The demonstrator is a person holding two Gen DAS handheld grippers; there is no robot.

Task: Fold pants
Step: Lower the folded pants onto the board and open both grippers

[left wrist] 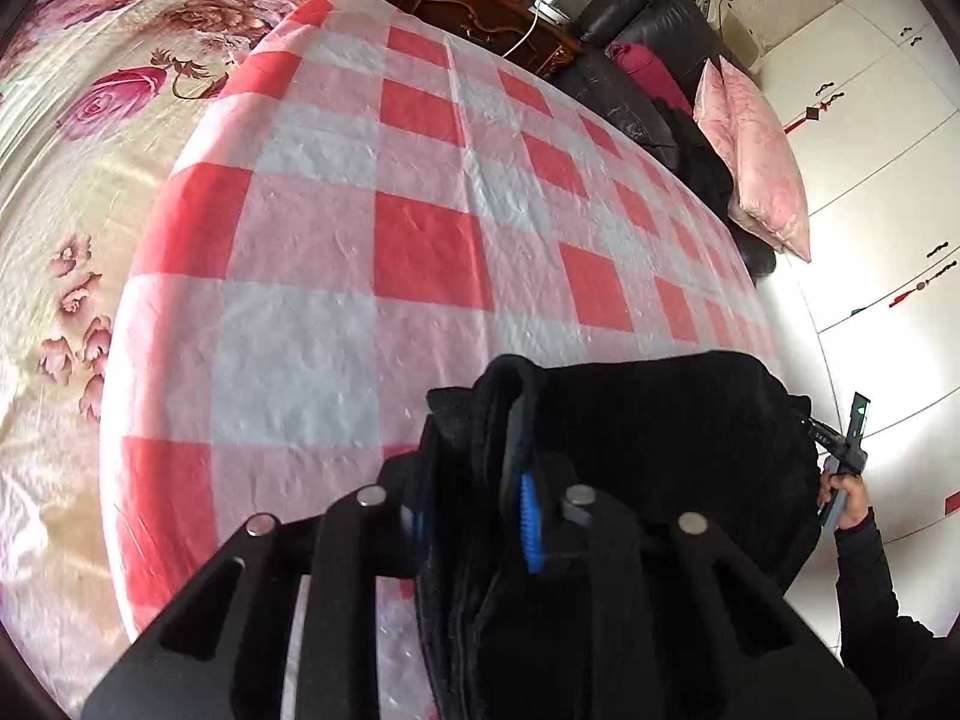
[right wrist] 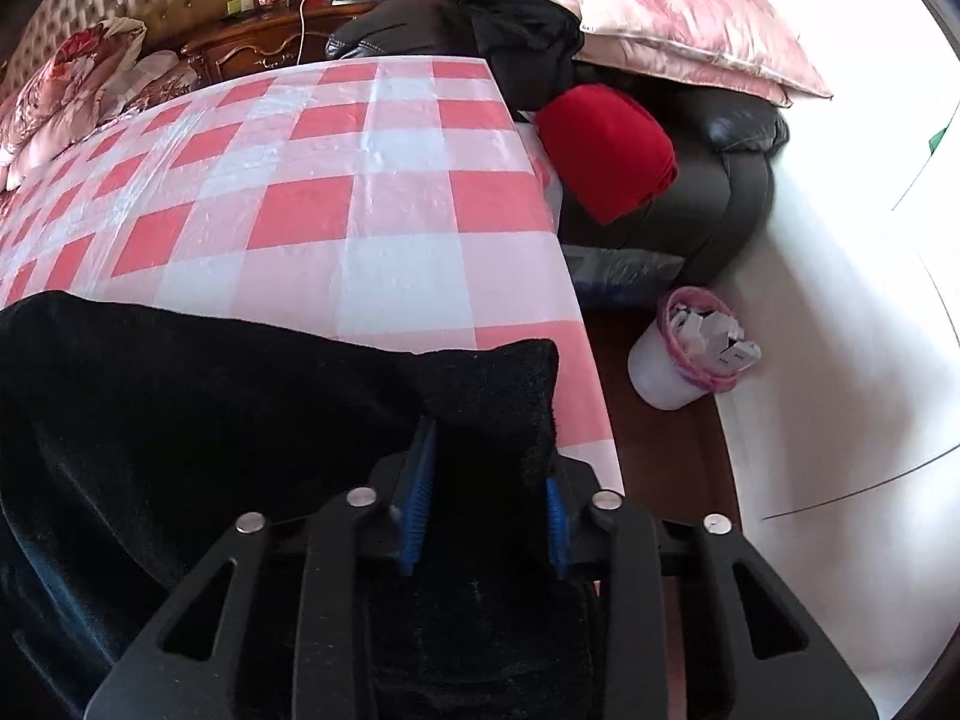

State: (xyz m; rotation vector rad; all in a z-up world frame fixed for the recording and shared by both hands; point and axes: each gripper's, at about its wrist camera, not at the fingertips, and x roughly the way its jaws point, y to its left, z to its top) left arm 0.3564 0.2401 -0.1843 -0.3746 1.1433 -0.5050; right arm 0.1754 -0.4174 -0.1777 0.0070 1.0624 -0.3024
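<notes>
The black pants (left wrist: 630,420) are clamped by the left gripper (left wrist: 480,516) over the checked cloth (left wrist: 360,210). Another bunched edge is pinched by the right gripper (right wrist: 489,510).

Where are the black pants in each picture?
Left wrist view: the pants fill the bottom right, pinched between the left gripper fingers.
Right wrist view: the pants spread over the bottom left, one corner pinched in the right gripper.
Shared landmark: the red-and-white checked cloth under the pants, with the pink pillow beyond it.
</notes>
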